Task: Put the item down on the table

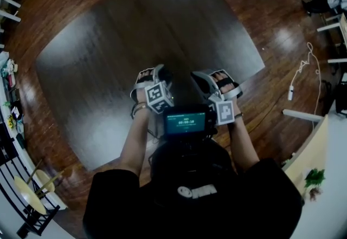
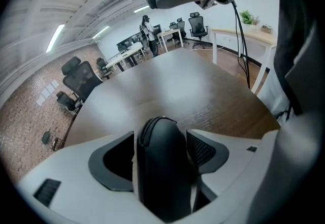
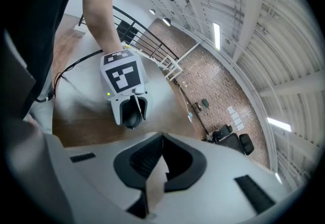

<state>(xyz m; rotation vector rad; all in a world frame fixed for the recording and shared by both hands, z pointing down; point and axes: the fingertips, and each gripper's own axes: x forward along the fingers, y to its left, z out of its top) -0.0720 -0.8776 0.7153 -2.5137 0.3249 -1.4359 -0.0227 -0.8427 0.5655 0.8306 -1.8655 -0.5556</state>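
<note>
Lower centre, head view: both forearms reach forward, side by side, angled down. Left gripper (image 1: 162, 74) has its jaws spread wide, with the black rounded item (image 2: 162, 167) between them. Right gripper (image 1: 201, 79) has its jaws together and is empty. Dark tabletop (image 1: 135, 26) beyond.

Black item (image 2: 161, 167) cut off by the lower edge, its kind unclear, jaws of left gripper (image 1: 162, 74) and right gripper (image 1: 199, 79) hidden in the head view under their own housings, screen (image 1: 185, 122) print too small, far person (image 2: 147, 29) tiny
</note>
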